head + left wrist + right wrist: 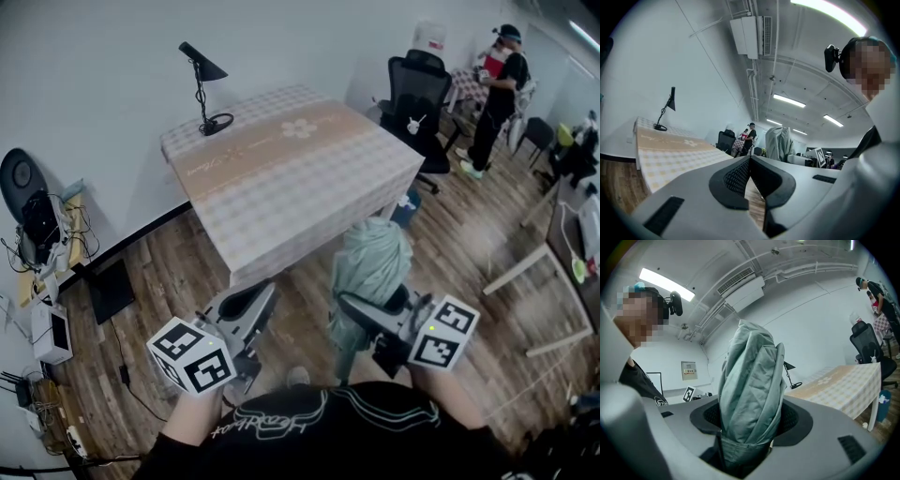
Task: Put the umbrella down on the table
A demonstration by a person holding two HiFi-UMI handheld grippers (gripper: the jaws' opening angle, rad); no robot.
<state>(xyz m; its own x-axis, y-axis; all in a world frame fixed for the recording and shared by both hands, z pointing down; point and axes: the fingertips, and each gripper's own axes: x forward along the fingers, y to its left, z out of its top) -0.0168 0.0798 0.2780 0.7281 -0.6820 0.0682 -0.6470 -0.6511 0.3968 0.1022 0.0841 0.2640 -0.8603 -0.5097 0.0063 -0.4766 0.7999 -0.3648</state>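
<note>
**Umbrella held short of desk**

Head view: the folded grey-green umbrella (370, 267) stands upright in the right gripper (380, 314), in the air and short of the desk (291, 178). The left gripper (246, 314) is alongside, apart from it. It would be best to bring the umbrella over the cloth, lay it flat and low, clear of the lamp (202, 89), and only then let go. The shirt print is unreadable.

Left gripper view: the fingers (736, 178) meet tip to tip with nothing between them.

Right gripper view: the fingers (797, 420) stand wide, clamped on the umbrella's folds. The wall panel (688, 371) has a label too small to read.
</note>
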